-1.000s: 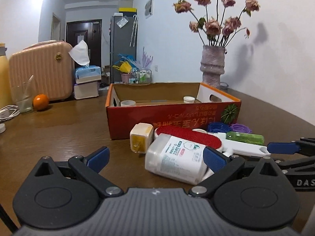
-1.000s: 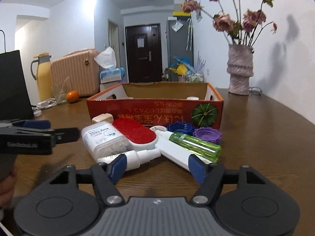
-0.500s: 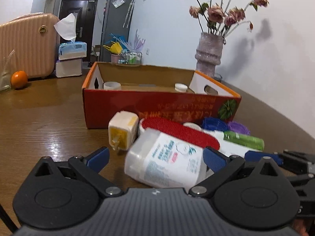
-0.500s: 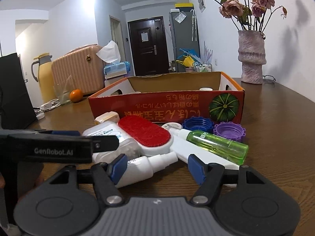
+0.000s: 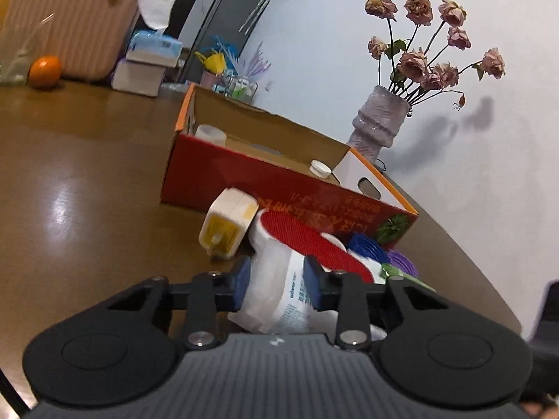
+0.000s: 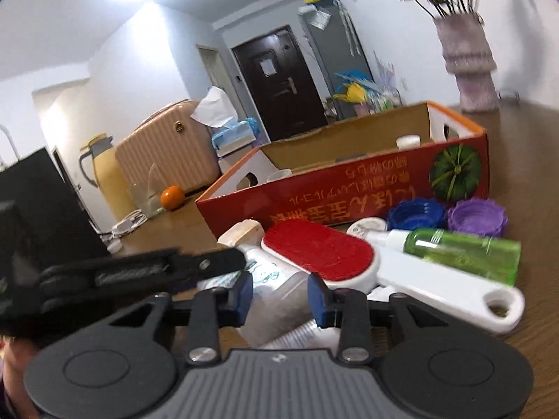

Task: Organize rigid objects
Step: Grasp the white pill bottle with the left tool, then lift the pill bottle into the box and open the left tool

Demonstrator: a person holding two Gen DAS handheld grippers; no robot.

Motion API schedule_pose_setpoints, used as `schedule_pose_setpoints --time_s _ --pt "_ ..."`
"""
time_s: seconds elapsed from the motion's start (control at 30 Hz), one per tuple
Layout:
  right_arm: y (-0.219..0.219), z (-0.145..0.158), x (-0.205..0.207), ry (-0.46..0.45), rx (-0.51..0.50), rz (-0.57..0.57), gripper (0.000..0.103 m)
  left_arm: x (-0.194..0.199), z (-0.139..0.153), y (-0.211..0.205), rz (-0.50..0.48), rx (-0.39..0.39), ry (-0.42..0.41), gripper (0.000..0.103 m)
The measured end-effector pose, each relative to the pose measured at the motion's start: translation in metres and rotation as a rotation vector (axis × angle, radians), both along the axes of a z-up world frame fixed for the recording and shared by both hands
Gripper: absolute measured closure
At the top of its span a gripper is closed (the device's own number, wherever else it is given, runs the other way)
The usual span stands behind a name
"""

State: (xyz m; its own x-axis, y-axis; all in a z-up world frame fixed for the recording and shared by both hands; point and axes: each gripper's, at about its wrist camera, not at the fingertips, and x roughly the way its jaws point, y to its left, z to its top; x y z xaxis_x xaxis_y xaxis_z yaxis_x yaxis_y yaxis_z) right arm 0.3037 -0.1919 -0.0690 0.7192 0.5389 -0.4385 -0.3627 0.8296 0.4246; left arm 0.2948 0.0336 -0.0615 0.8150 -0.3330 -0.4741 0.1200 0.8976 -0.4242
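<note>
My left gripper [image 5: 276, 288] is shut on the white wipes canister [image 5: 279, 296], which lies on the wooden table among a pile of objects. My right gripper [image 6: 279, 295] has its blue pads on both sides of the same canister [image 6: 276, 289], close to its other end. The left gripper's black finger [image 6: 195, 265] crosses the right wrist view just over the canister. Beside it lie a red-and-white lint brush [image 6: 318, 249], a green bottle [image 6: 461, 256], blue [image 6: 415, 213] and purple [image 6: 477, 216] lids and a cream-yellow box [image 5: 227, 223]. The red cardboard box [image 5: 279, 185] stands behind.
The box holds two small white jars [image 5: 319, 167]. A vase of dried roses [image 5: 377, 129] stands at the far right. A pink suitcase [image 5: 66, 24], an orange [image 5: 43, 70], a tissue box [image 5: 153, 45] and a yellow jug [image 6: 101, 171] are at the far left.
Both grippers moved forward onto the pile and closed from wide open around the white canister. The left wrist view has tilted.
</note>
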Motion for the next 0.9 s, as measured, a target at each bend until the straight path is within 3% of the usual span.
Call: schedule_pose_setpoints --time_s 0.2,0.4,0.6,0.67,0.77,0.9 --pt "0.016 0.008 -0.018 0.007 -0.018 0.064 0.074 -0.066 0.005 0.013 0.033 -0.042 0.032 0.07" --pt "0.03 0.012 -0.064 -0.002 -0.048 0.129 0.074 -0.119 0.015 0.017 0.052 -0.011 0.031 0.07" --pt "0.023 0.011 -0.094 0.006 -0.04 0.113 0.073 -0.126 0.003 0.015 0.024 -0.019 0.012 0.064" --pt "0.018 0.009 -0.095 0.026 -0.02 0.105 0.071 -0.121 -0.005 0.018 0.003 -0.05 0.01 0.056" --pt "0.016 0.01 -0.096 0.046 -0.011 0.098 0.075 -0.121 -0.003 0.02 0.007 -0.066 0.009 0.062" --pt "0.019 0.019 -0.107 0.0 -0.048 0.082 0.081 -0.13 0.003 0.021 0.006 -0.085 -0.01 0.066"
